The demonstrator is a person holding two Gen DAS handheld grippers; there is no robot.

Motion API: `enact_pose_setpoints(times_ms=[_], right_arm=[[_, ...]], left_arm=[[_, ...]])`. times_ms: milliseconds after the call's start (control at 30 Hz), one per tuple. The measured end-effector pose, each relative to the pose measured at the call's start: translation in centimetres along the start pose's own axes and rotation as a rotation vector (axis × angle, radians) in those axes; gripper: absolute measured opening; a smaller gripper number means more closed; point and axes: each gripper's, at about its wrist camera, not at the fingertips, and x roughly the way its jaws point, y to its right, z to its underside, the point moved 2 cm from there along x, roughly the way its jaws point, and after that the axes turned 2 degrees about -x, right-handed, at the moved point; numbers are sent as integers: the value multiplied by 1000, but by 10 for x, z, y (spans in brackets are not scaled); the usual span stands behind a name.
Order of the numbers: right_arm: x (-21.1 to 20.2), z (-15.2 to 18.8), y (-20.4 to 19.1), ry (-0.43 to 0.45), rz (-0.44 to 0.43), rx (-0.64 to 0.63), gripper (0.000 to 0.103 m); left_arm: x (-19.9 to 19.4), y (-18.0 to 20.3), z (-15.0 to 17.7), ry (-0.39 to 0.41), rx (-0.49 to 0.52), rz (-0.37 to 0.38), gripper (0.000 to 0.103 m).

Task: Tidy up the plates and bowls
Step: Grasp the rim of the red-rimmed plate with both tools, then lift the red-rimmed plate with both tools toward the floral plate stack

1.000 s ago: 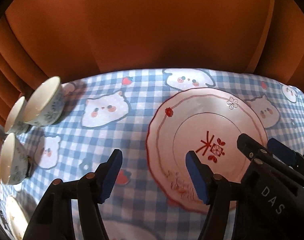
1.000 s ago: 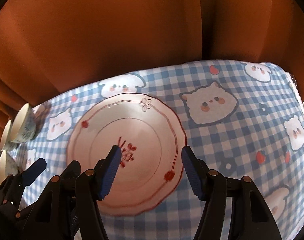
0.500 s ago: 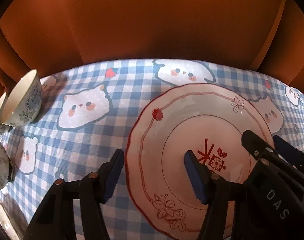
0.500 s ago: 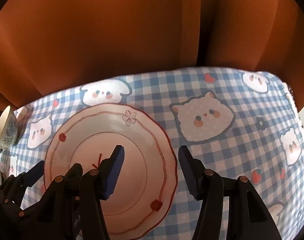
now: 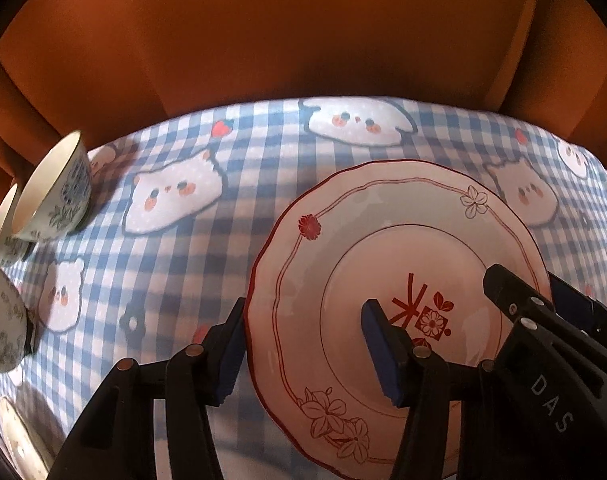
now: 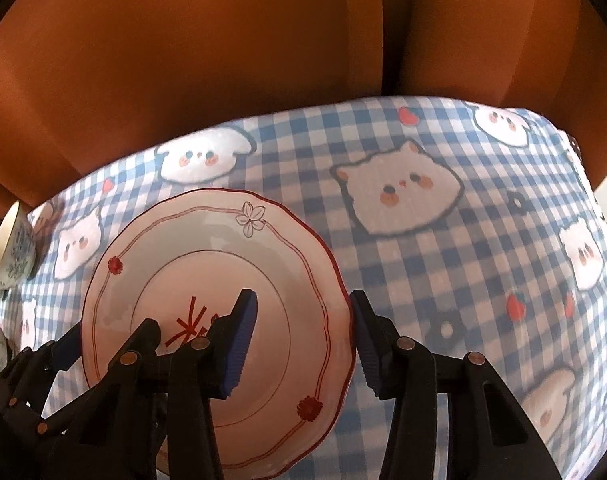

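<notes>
Pink plate flat on checked tablecloth, opposite rim edges straddled by left gripper and right gripper, both spread and just closing, ready for a 2-sided lift.

Right gripper jaws just closing, straddling right rim of plate; pads not pressing. Bowl far left of jaws on checked cloth.
</notes>
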Motion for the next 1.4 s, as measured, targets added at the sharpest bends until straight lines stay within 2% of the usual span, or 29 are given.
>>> enact_pose_setpoints(times_ms=[333,633,733,967,1133,1400], right_arm=[[-32,52,-3,-81,-16,-5,51],[-52,89,-10,-139,-47,-25,50],[-52,92,-11,-144,-55,-49,51],[-36,85,-14,-153,-36,-90,46],[-31,80,-15,-159,-33,-94,47],[-41,77,-15,-156,-24,-96,47]], left_arm=[[-27,-16,55,-81,12,33,57],[-42,-31,84,-120,-17,25,55],[-43,-33,83,-120,-31,32,55],[-39,-29,78,-98,-18,-4,56],[-36,-27,73,-83,13,-19,56],[-47,-25,69,-80,53,-12,56]])
